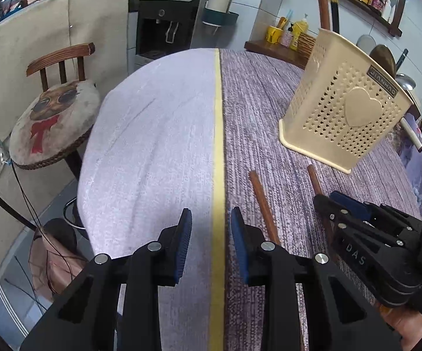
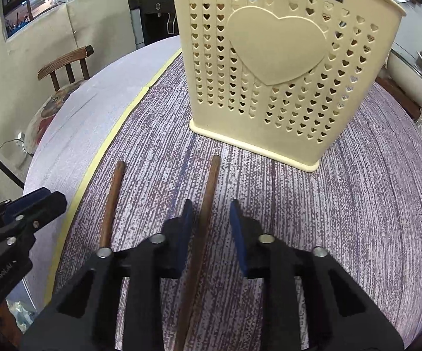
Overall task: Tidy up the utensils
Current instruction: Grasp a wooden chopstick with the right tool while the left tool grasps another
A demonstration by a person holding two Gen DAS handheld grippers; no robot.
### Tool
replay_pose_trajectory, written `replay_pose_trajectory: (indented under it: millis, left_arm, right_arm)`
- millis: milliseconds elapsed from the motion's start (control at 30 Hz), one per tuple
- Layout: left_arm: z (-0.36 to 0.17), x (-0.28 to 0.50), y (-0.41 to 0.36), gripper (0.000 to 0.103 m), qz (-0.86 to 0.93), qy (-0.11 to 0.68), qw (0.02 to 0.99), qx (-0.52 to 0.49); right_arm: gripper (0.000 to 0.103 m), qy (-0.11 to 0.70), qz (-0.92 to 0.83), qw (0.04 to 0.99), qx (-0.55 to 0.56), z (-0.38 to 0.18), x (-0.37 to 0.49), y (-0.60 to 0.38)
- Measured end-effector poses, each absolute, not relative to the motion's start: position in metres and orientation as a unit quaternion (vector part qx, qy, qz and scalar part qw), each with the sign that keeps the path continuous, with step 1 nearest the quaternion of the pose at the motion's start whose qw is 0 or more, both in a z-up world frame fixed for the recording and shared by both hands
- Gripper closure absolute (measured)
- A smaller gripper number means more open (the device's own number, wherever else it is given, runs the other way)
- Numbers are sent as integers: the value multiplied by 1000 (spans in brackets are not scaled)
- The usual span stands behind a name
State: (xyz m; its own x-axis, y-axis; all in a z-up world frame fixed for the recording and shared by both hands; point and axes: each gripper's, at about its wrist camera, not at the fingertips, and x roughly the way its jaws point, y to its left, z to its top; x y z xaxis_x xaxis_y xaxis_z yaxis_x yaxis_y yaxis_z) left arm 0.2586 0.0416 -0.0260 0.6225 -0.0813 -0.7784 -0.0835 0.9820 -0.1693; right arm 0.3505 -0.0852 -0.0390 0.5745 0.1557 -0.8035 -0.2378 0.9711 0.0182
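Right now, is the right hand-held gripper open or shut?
Open: the right hand-held gripper straddles a brown chopstick, with a gap on each side.

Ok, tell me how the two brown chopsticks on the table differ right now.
The right chopstick lies between the right gripper's open fingers; the left chopstick lies outside them, nearer the yellow tape line. The right chopstick's far tip reaches closer to the cream utensil holder than the left chopstick's. Both are brown, flat on the table and roughly parallel, neither gripped.

Utensil holder [image 2: 272,67] beyond chopsticks [image 2: 208,204]
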Motion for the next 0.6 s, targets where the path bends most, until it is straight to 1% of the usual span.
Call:
replay_pose_trajectory:
  millis: [33, 100, 300, 600]
  left_arm:
    - [-27, 259, 39, 74, -3, 436, 895, -92]
    - [-28, 261, 33, 74, -8, 439, 894, -88]
    - [-32, 270, 15, 74, -22, 451, 889, -70]
    - [-33, 282, -8, 74, -15, 456, 889, -41]
  right_arm:
    - [89, 450, 113, 885, -46, -39, 349, -89]
    - [91, 451, 116, 884, -45, -38, 345, -101]
    - [91, 456, 117, 882, -22, -39, 333, -131]
    - [91, 456, 98, 884, -16, -41, 328, -150]
